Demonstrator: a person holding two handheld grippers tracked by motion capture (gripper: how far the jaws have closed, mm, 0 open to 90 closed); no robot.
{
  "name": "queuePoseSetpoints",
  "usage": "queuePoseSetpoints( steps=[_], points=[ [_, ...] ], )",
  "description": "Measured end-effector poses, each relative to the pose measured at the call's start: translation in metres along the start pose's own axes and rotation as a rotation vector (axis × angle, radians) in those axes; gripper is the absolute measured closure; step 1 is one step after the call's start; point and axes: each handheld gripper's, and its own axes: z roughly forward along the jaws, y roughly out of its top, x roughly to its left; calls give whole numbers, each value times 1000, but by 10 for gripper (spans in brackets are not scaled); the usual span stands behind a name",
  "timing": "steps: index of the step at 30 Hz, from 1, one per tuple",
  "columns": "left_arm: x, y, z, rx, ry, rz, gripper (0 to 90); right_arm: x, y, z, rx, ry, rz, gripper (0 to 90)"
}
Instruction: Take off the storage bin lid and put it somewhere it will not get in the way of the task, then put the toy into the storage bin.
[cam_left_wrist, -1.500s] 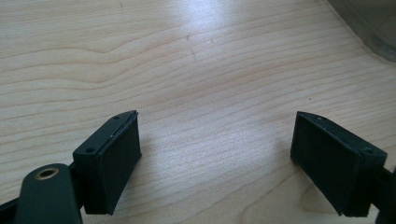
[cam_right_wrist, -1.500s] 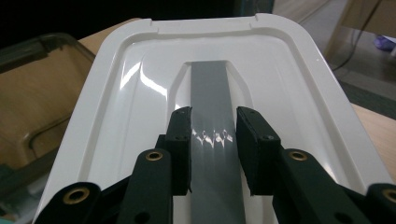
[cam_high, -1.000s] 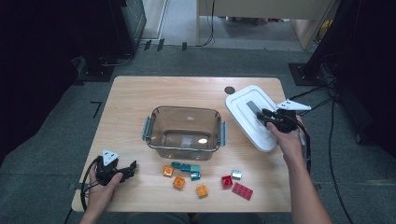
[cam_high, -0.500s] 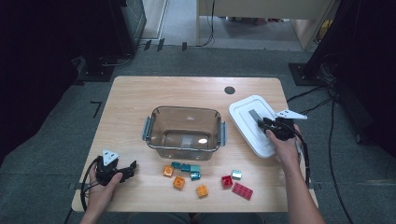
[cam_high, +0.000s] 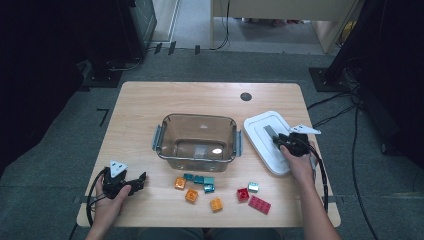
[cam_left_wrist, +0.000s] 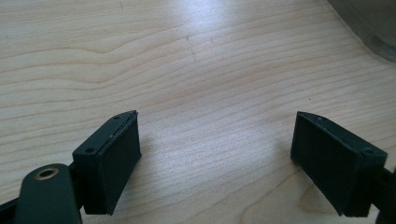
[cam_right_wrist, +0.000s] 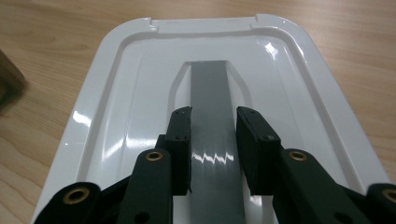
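Right tool (cam_right_wrist: 212, 140) over white lid (cam_high: 267, 140), right of box (cam_high: 197, 142); jaws narrow, straddling grey handle strip (cam_right_wrist: 212, 93), grip not confirmed. Left tool (cam_left_wrist: 215, 154) wide, empty, left-front of box. Bricks (cam_high: 217, 187) in front of box, none inside; packing, closing left.

Light wooden table (cam_high: 150, 107); grey carpet floor (cam_high: 60, 140); dark surroundings

Wooden table (cam_high: 145, 107); clear container (cam_high: 198, 142), white lid (cam_high: 264, 130) (grey strip), small coloured bricks (cam_high: 216, 187) near front edge
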Motion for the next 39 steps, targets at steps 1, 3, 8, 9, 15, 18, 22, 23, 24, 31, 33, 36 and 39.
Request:
queuePoseSetpoints(
  steps=[1, 3, 8, 9, 15, 18, 22, 23, 24, 31, 33, 36, 39],
  points=[
    [0, 0, 0, 0, 0, 0, 158, 0, 0, 0, 0, 0, 0, 678],
    [0, 0, 0, 0, 0, 0, 158, 1, -6, 4, 22, -13, 0, 677],
    [0, 0, 0, 0, 0, 0, 158, 6, -8, 4, 22, -21, -17, 645],
    [0, 0, 0, 0, 0, 0, 158, 7, -8, 4, 21, -28, -14, 596],
    [0, 0, 0, 0, 0, 0, 158, 5, -7, -1, -17, -41, 45, 507],
    [0, 0, 0, -1, 0, 0, 158, 5, -5, -5, -30, -32, 61, 490],
    [0, 0, 1, -2, 1, -3, 158, 9, -3, -11, -41, -27, 55, 445],
    [0, 0, 1, -2, 1, -3, 158, 11, -1, -14, -39, -19, 60, 385],
    [0, 0, 1, -1, 1, -2, 158, 11, -1, -14, -39, -19, 60, 385],
    [0, 0, 0, -1, 1, -2, 159, 27, 3, -36, -43, 28, 32, 306],
    [0, 0, 0, -1, 1, -1, 158, 37, 2, -46, -46, 66, -1, 296],
    [-1, 0, 0, -1, 1, -2, 158, 50, -1, -56, -52, 103, -28, 318],
    [0, 0, 0, -1, 1, -2, 159, 60, -7, -64, -58, 143, -44, 358]
  ],
)
